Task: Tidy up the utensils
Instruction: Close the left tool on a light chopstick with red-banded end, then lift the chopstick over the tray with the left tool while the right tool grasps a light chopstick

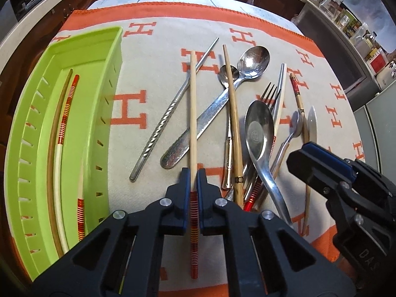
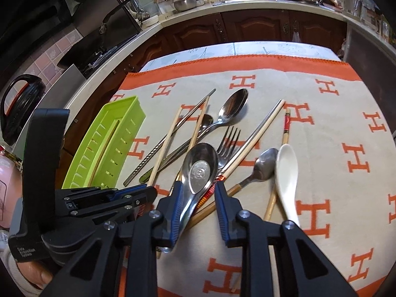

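My left gripper [image 1: 193, 173] clamped a chopstick [image 1: 192, 113] lengthwise; the green tray [image 1: 109, 113] lay parallel, leftward; my right gripper [image 2: 196, 193] gaped.

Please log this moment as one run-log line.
left gripper: shut on pale red-banded chopstick | right gripper: open over steel spoon | green slotted tray: chopsticks inside

My left gripper [image 1: 194, 180] and right gripper [image 2: 196, 193] are matte black plastic, angular, with triangular cut-outs in the linkage arms and round silver screw heads at the joints. My fingers [image 2: 177, 208] carry ribbed blue pads on their inner faces. White lettering reading "Data Acquisition System" marks the left housing
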